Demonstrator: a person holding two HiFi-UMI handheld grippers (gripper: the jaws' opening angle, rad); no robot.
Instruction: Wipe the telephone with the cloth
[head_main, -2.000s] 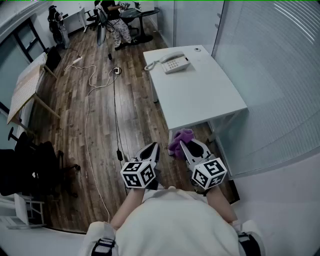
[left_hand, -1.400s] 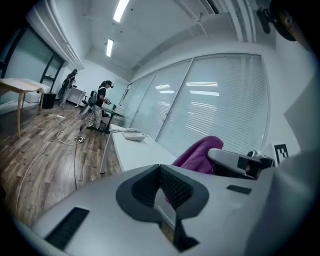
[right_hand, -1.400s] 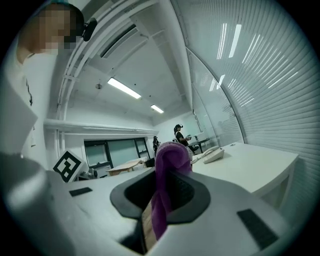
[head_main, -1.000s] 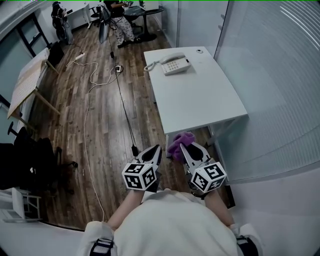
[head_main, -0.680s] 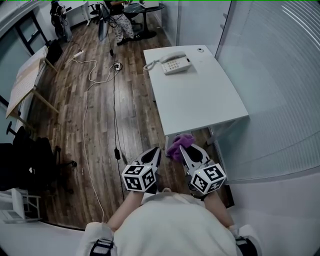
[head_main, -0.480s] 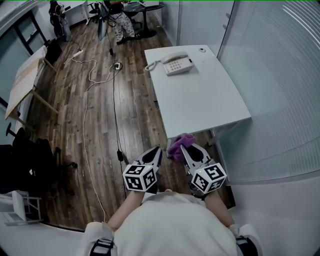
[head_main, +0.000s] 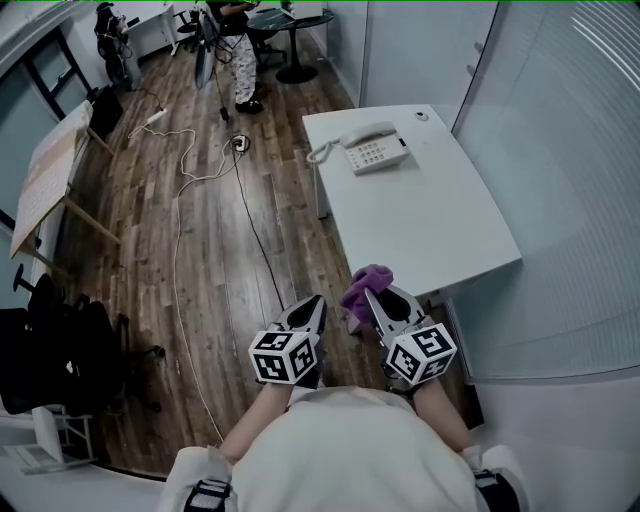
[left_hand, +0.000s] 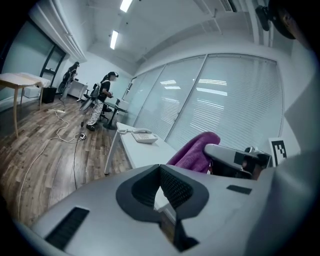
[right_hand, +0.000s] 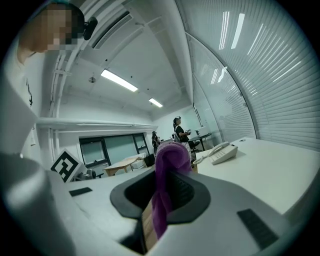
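Observation:
A white telephone (head_main: 374, 149) with a coiled cord lies at the far end of the white desk (head_main: 440, 225); it also shows as the telephone (left_hand: 142, 135) in the left gripper view and the telephone (right_hand: 222, 151) in the right gripper view. My right gripper (head_main: 368, 293) is shut on a purple cloth (head_main: 361, 284), just short of the desk's near corner. The cloth (right_hand: 167, 172) bunches up between the jaws, and the cloth (left_hand: 196, 151) is seen from the side. My left gripper (head_main: 316, 303) is shut and holds nothing, beside the right one over the floor.
Cables (head_main: 190, 190) trail across the wooden floor left of the desk. A wooden table (head_main: 50, 180) stands at the left, dark chairs (head_main: 60, 345) at lower left. People stand by a round table (head_main: 270, 25) at the far end. A glass wall (head_main: 570, 200) runs along the desk's right side.
The desk and telephone have shifted rightward and slightly down in the head view as both grippers travel forward together. The cloth stays gripped; the jaws have not changed.

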